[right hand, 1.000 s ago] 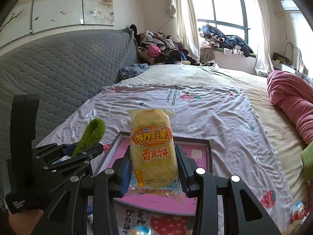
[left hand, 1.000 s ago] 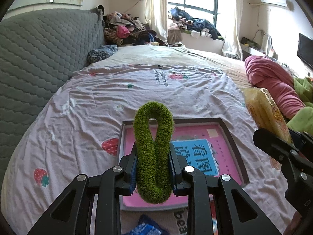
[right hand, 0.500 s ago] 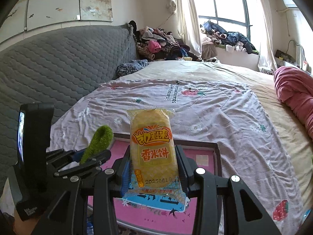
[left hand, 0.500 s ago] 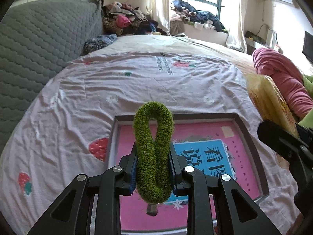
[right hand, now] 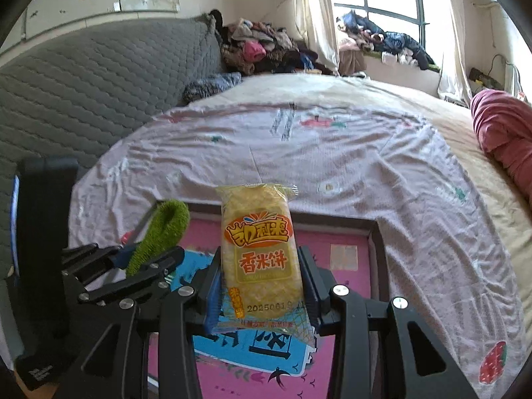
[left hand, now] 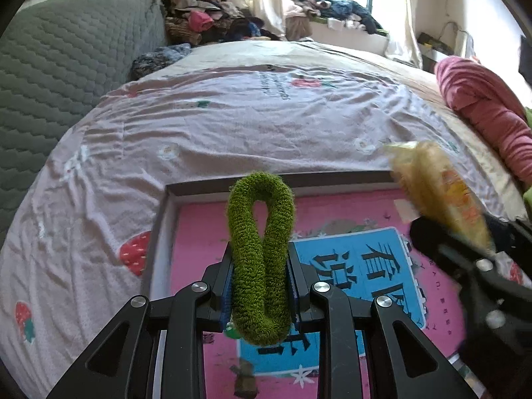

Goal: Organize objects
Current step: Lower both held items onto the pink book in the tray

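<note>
In the left wrist view, the left gripper [left hand: 261, 286] is clamped on a green fuzzy loop [left hand: 261, 256], most likely a chenille hair tie, pinched about its lower half so that the two strands are squeezed together while the rounded top stands free above the fingertips. It looks soft, light and springy, so it should bear a firm squeeze without harm, and the middle of the loop seems the sound place to hold it, since a grip near one end might let it flop or slip out. Beneath it lies the pink box [left hand: 332, 206] with a dark rim, resting on the strawberry-print bedsheet [left hand: 232, 123]; the loop hangs over the box's left part. At the right edge the right gripper shows blurred, bearing its packet. In the right wrist view, the right gripper [right hand: 261, 286] grips a yellow rice cracker packet [right hand: 259, 252] by its two long edges, upright, over the middle of the same box. The packet is light, its film slippery and crinkly, and the cracker inside probably brittle, so a gentle hold across the width is wise. The left gripper sits just beside it on the left.
</note>
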A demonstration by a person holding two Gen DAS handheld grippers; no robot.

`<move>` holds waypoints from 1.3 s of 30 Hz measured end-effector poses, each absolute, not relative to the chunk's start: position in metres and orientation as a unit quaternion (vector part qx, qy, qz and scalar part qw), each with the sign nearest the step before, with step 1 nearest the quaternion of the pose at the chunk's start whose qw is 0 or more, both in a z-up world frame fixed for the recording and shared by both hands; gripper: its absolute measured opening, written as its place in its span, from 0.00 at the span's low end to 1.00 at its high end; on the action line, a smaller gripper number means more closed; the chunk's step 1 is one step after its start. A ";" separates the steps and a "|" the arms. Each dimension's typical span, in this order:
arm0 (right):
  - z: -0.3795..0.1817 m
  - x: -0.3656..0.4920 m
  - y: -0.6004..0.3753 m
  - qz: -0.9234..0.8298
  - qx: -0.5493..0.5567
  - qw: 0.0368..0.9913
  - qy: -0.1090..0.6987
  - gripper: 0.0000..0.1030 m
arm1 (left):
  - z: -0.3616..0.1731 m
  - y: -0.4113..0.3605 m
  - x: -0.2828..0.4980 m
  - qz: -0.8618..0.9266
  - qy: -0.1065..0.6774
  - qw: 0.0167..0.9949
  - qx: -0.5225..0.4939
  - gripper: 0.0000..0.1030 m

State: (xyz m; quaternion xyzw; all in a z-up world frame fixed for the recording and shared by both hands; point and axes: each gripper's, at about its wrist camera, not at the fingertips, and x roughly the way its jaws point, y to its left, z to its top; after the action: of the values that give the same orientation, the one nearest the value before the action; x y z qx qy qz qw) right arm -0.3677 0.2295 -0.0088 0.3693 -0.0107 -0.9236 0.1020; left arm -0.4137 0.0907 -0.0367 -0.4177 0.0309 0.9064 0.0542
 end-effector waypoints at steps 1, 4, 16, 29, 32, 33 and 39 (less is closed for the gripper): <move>-0.013 -0.369 0.229 -0.922 0.372 0.103 -0.008 0.40 | -0.040 0.092 -0.415 0.905 0.037 0.053 -0.420 0.26; -0.021 -0.373 0.232 -0.921 0.377 0.102 -0.009 0.40 | -0.044 0.091 -0.417 0.903 0.038 0.052 -0.424 0.26; -0.046 -0.391 0.226 -0.904 0.413 0.107 0.011 0.40 | -0.061 0.089 -0.439 0.894 0.031 0.059 -0.443 0.26; -0.064 -0.400 0.225 -0.890 0.445 0.096 0.020 0.40 | -0.070 0.087 -0.450 0.887 0.025 0.060 -0.458 0.26; -0.066 -0.401 0.224 -0.888 0.448 0.097 0.023 0.40 | -0.072 0.088 -0.451 0.884 0.025 0.064 -0.462 0.28; -0.066 -0.401 0.225 -0.888 0.449 0.097 0.021 0.40 | -0.073 0.088 -0.451 0.884 0.024 0.065 -0.463 0.28; -0.071 -0.402 0.224 -0.885 0.456 0.094 0.023 0.40 | -0.073 0.089 -0.451 0.884 0.022 0.065 -0.463 0.29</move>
State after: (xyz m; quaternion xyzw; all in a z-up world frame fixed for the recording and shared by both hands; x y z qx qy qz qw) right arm -0.4020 0.2243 -0.0707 0.4560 0.0233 -0.8847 0.0940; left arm -0.4511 0.0887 -0.0732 -0.4628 0.0219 0.8838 0.0655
